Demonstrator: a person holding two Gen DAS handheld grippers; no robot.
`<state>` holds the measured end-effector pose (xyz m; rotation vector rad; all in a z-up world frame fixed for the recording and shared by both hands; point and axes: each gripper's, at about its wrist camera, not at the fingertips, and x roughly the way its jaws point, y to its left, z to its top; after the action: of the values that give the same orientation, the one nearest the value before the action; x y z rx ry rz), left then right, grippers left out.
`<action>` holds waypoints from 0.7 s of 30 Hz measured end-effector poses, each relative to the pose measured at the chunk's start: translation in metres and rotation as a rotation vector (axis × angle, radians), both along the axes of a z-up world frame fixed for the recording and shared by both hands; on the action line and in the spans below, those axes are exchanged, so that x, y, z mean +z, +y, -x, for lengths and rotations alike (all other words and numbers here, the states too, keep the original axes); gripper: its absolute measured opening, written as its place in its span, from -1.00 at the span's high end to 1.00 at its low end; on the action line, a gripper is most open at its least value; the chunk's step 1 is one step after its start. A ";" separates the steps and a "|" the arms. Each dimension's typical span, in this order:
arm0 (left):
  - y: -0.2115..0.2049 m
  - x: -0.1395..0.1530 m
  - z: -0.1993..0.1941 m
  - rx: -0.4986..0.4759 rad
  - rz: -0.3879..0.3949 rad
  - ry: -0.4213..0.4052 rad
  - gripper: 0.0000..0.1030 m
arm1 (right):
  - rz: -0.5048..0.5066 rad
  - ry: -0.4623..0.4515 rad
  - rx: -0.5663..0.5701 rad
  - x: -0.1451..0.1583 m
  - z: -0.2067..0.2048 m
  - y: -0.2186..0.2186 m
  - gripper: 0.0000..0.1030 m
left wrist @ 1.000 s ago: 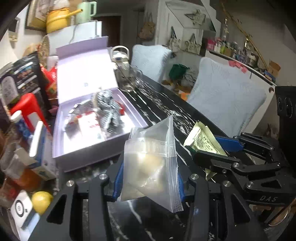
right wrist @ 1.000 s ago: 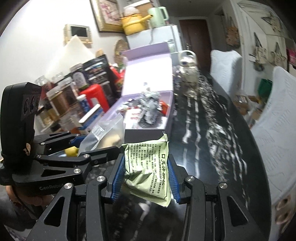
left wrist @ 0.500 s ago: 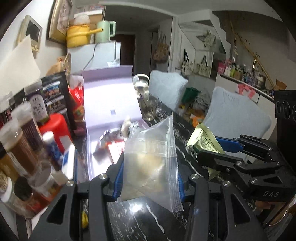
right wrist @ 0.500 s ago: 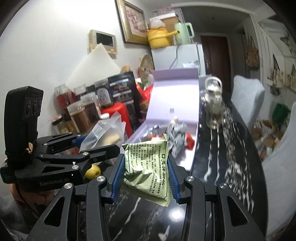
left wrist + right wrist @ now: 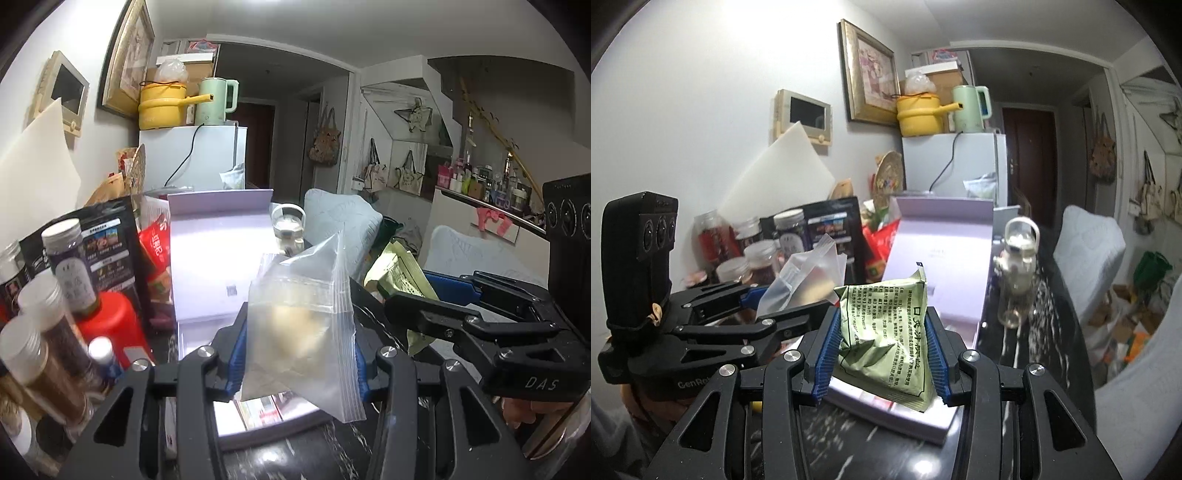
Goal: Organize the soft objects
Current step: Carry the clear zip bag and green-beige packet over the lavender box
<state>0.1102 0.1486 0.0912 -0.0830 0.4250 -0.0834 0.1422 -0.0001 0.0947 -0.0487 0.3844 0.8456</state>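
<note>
The left hand-held gripper (image 5: 297, 352) is clamped on a clear zip bag (image 5: 301, 332) and the right hand-held gripper (image 5: 881, 354) on a green sachet (image 5: 886, 338), both raised over the open lilac box (image 5: 945, 258), presumably for dropping in.

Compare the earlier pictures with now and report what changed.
Both grippers tilted up and moved toward the lavender box, whose tray now sits just under them. Unchanged: left gripper clamps the clear zip bag, right gripper the green sachet.
</note>
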 end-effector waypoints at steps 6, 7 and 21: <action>0.018 -0.002 -0.035 0.043 0.019 -0.002 0.13 | -0.003 0.006 -0.005 0.004 -0.035 0.012 0.17; 0.022 -0.004 -0.044 0.054 0.024 0.005 0.13 | -0.001 0.009 -0.007 0.003 -0.042 0.015 0.17; 0.053 -0.052 -0.132 0.160 -0.012 0.134 0.13 | 0.031 0.153 -0.022 -0.042 -0.134 0.054 0.17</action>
<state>0.2418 0.2021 0.0389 -0.1108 0.5513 0.0824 0.2762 0.0535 0.0531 -0.0084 0.5411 0.8241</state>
